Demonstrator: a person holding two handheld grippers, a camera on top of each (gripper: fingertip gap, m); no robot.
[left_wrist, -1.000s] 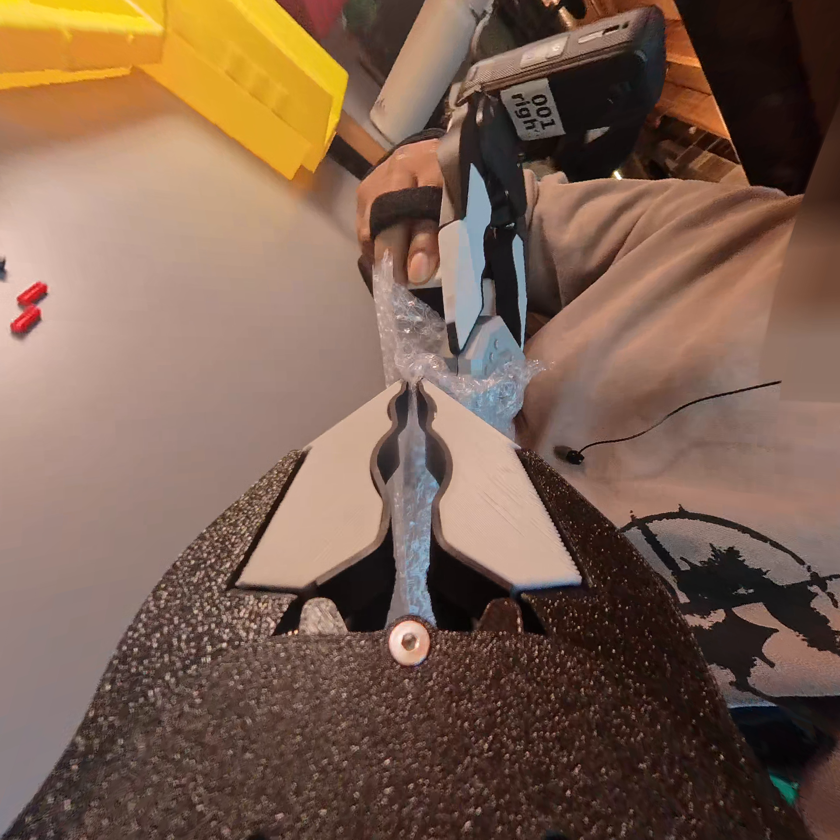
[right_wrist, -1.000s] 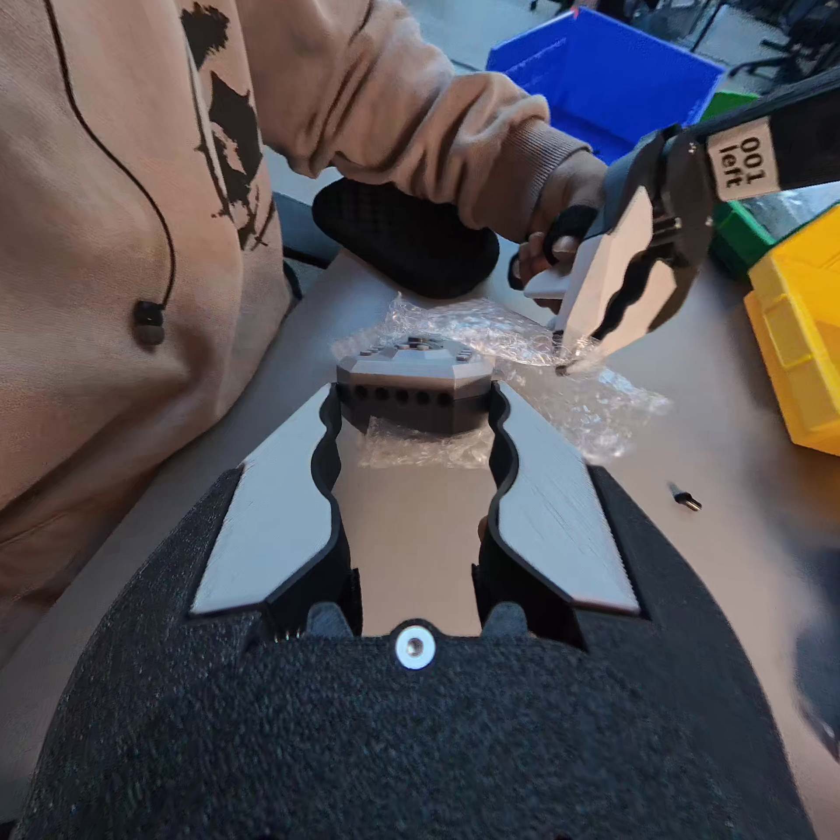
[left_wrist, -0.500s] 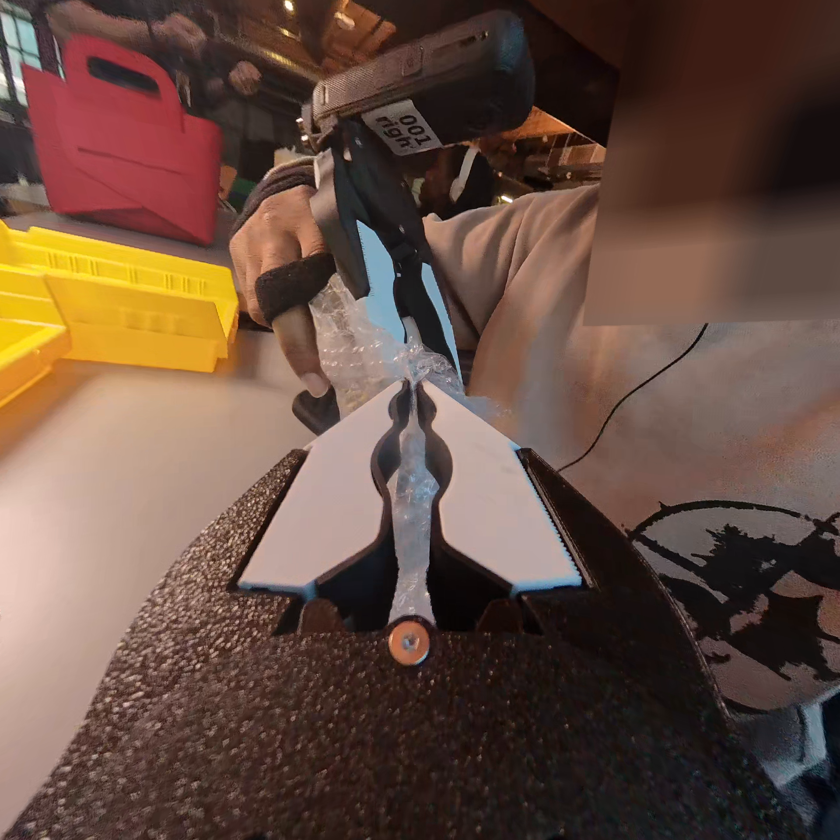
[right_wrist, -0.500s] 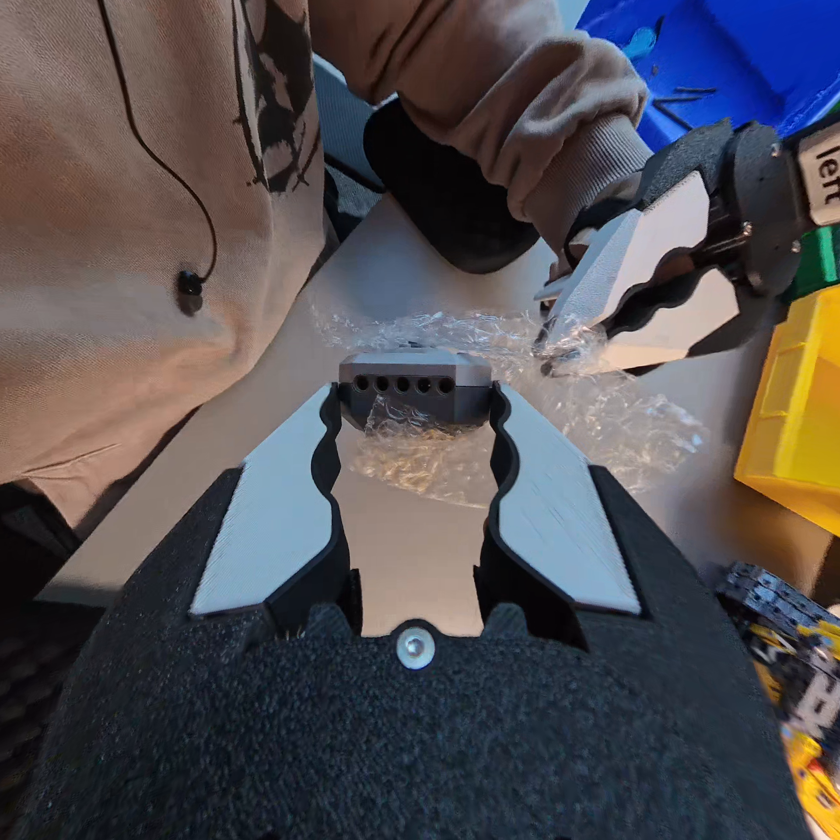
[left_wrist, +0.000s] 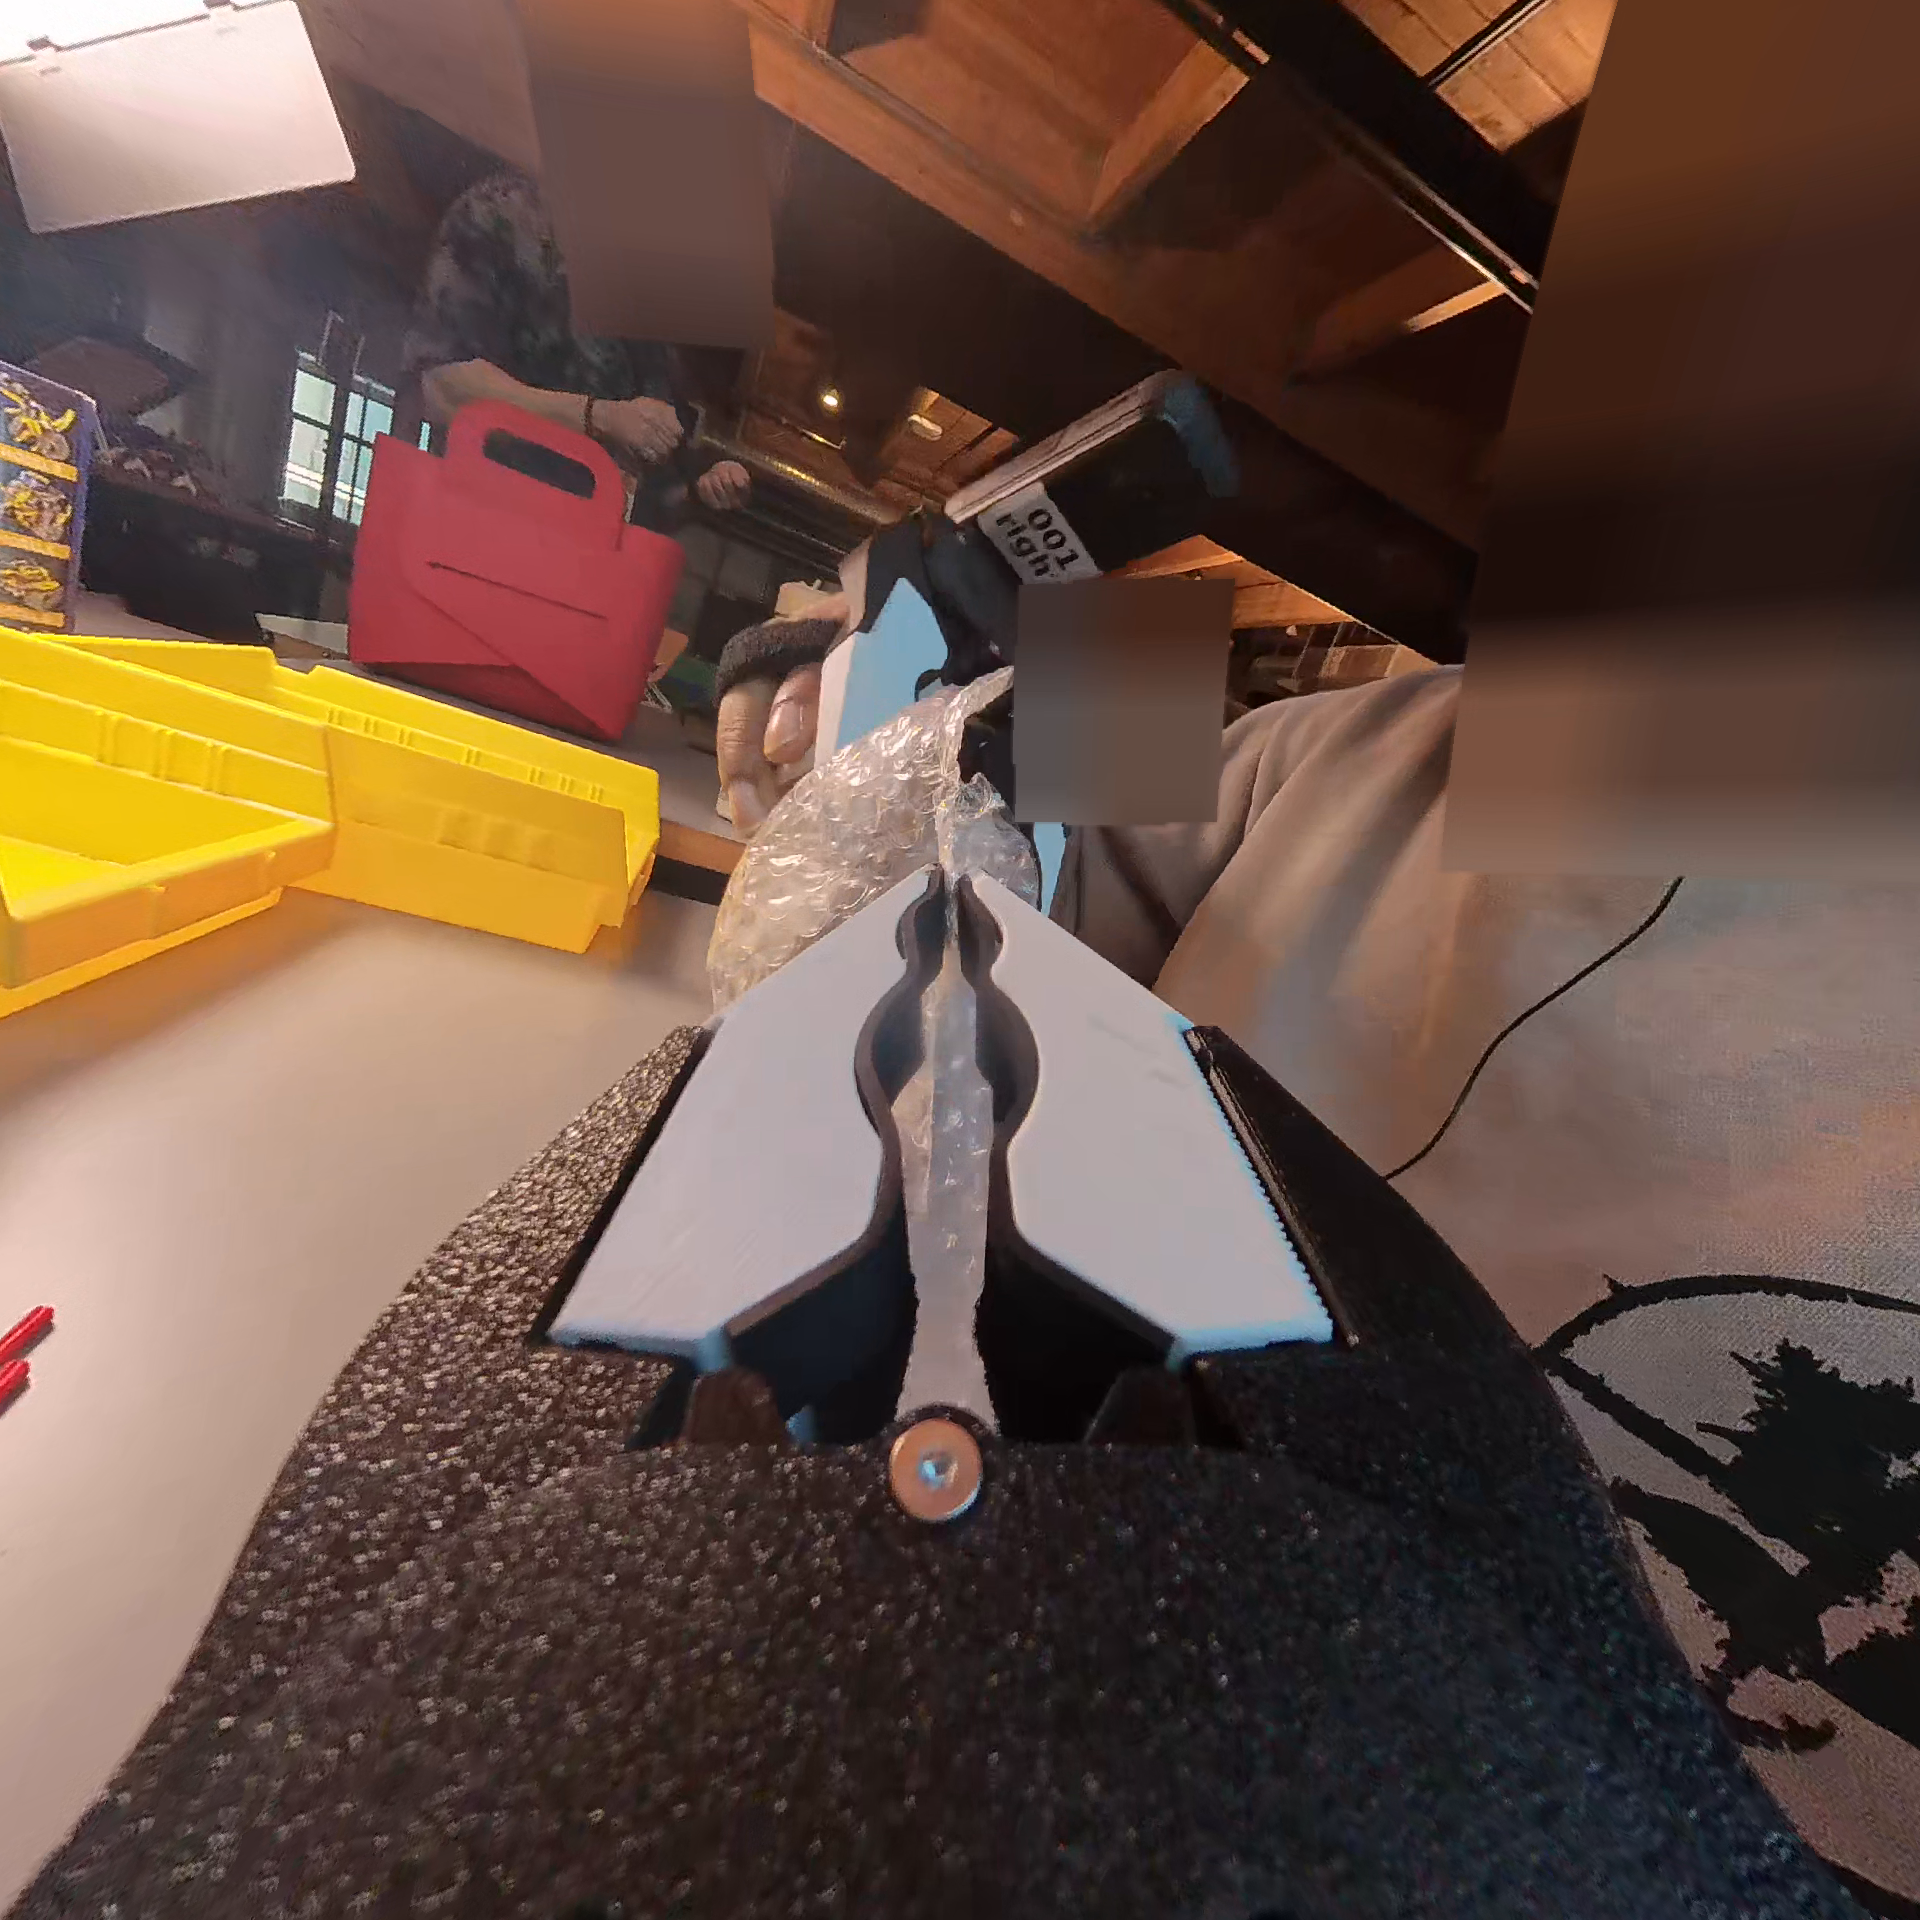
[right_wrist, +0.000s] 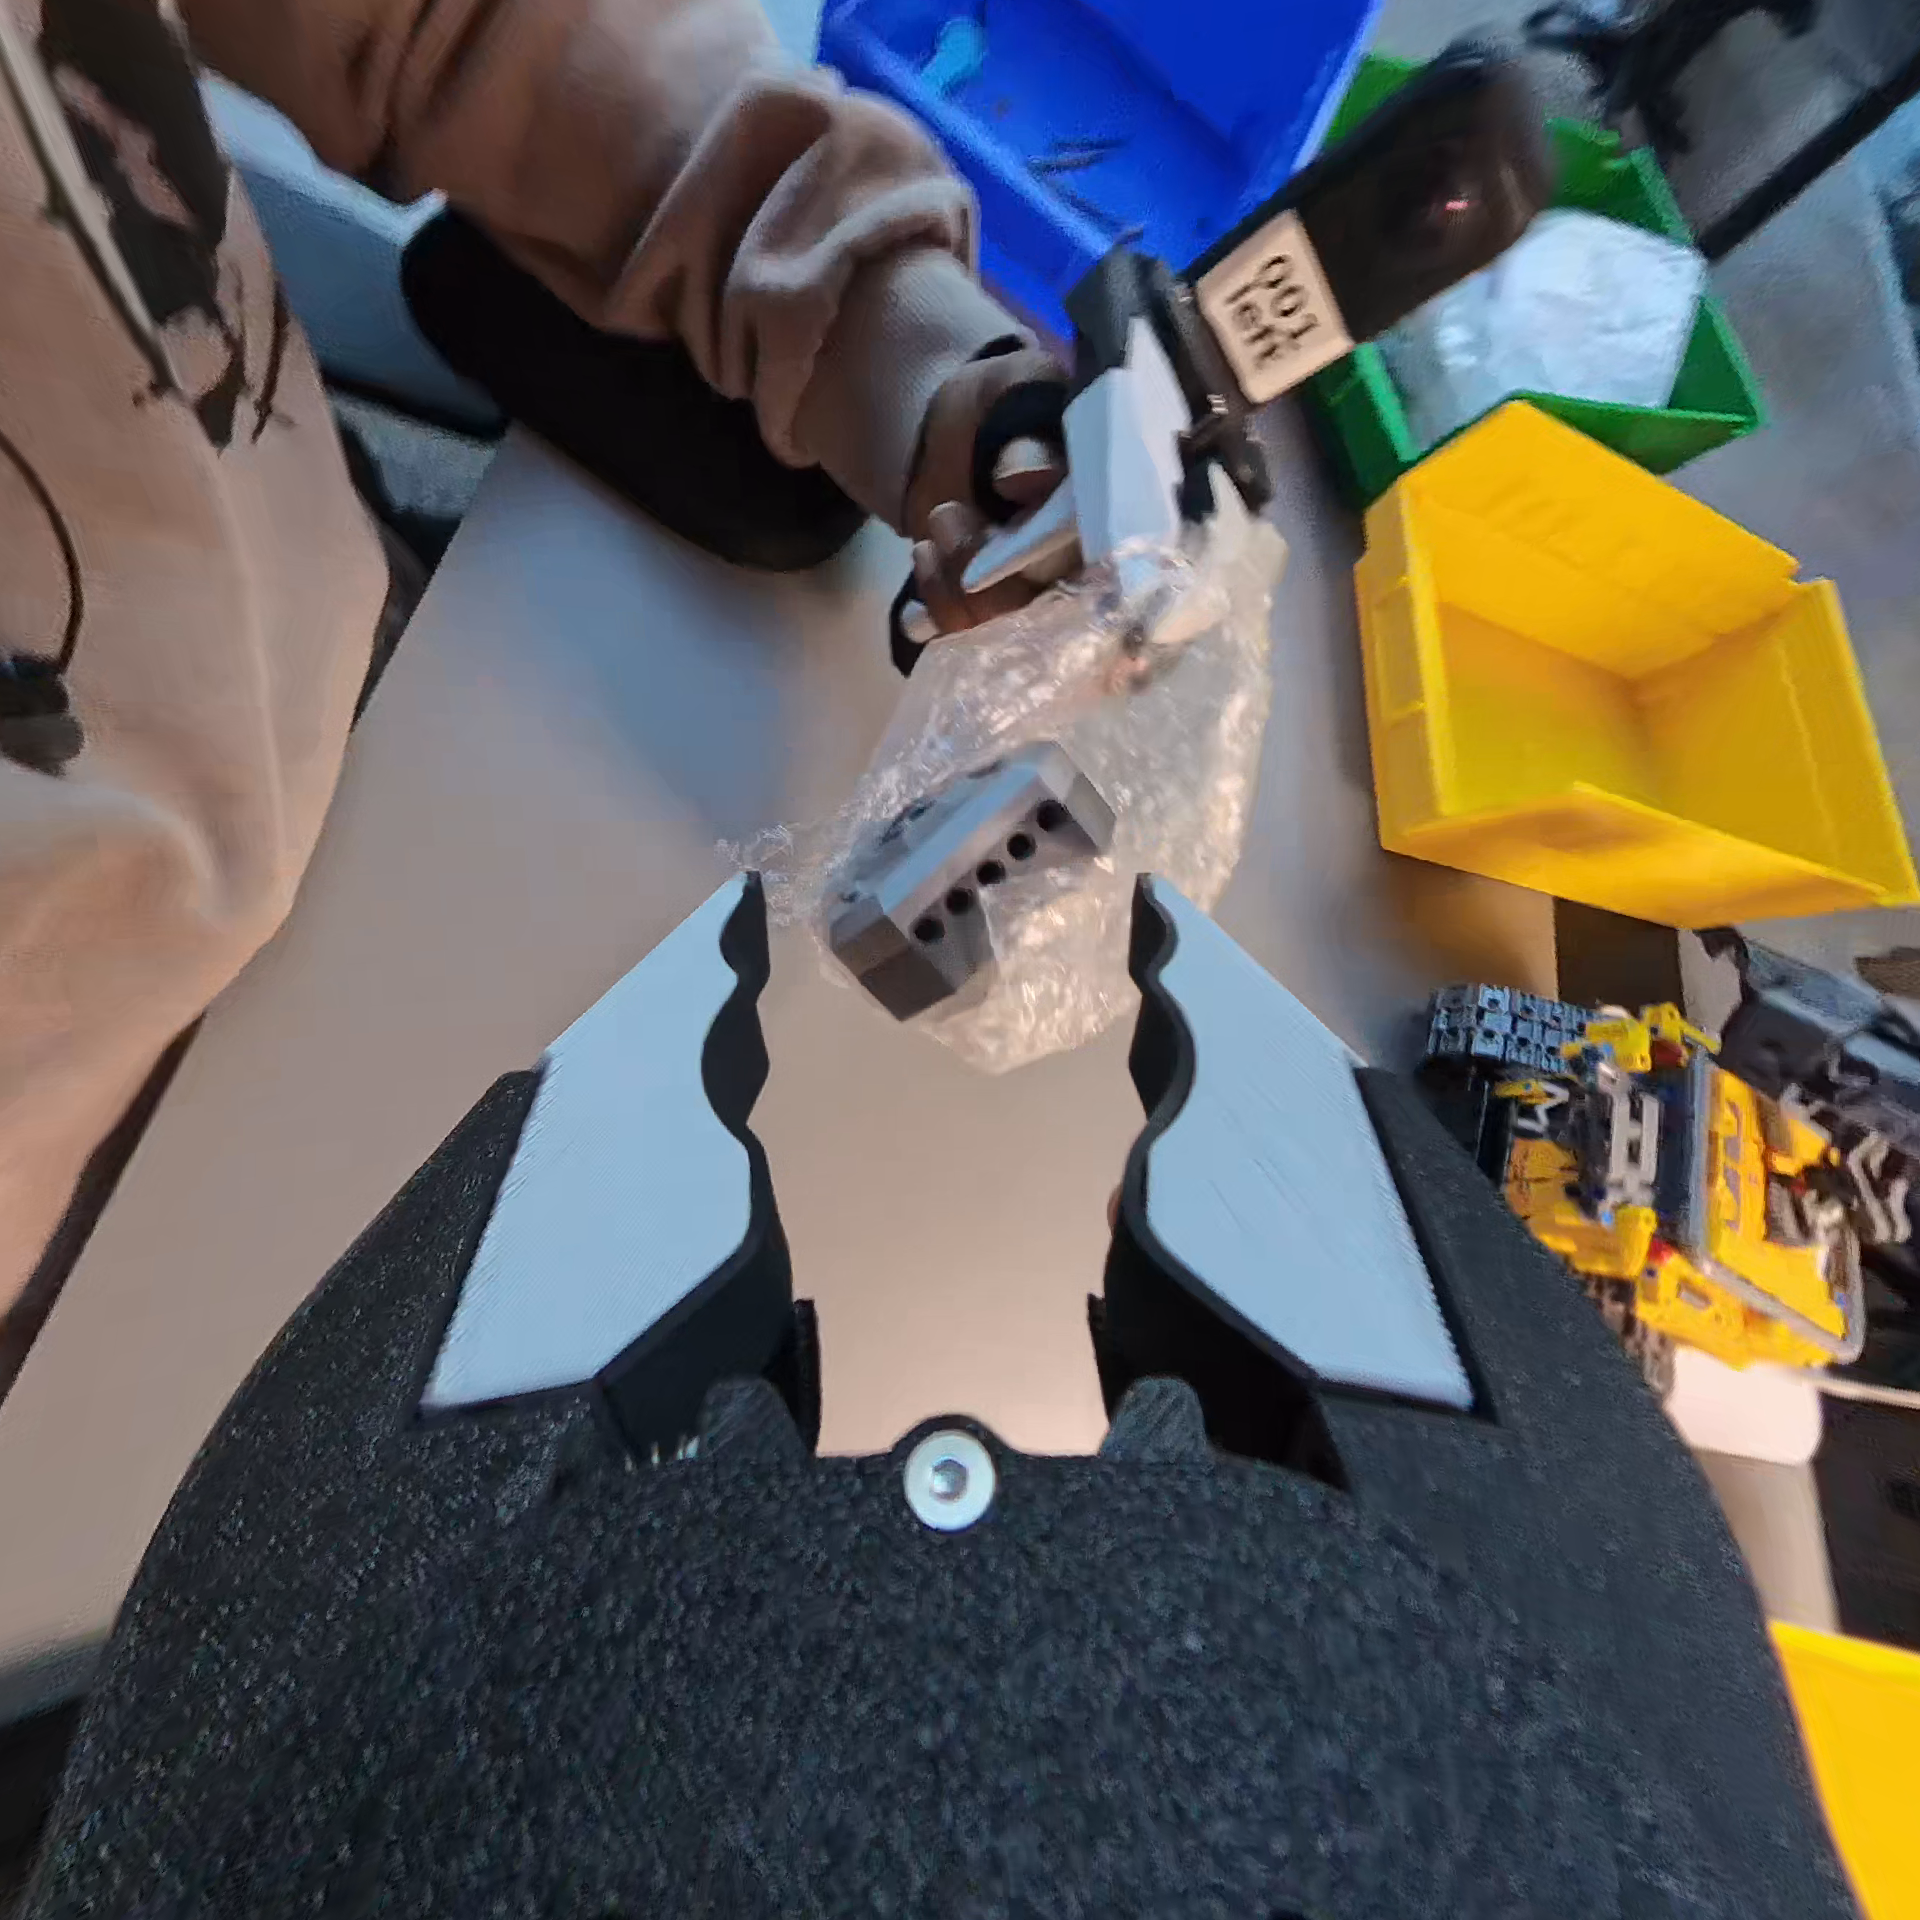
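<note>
Right wrist view, grey block (right_wrist: 966, 894) just beyond spread right hand-held gripper (right_wrist: 948, 902)

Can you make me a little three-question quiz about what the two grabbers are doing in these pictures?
1. True or false: the left gripper has its jaws shut on the bubble wrap.
2. Which is nearest the open right gripper? A: the yellow bin; B: the grey block with holes; C: the blue bin.
3. Fill in: the grey block lies partly inside the ____.

Key: 1 true; 2 B; 3 bubble wrap.
</note>
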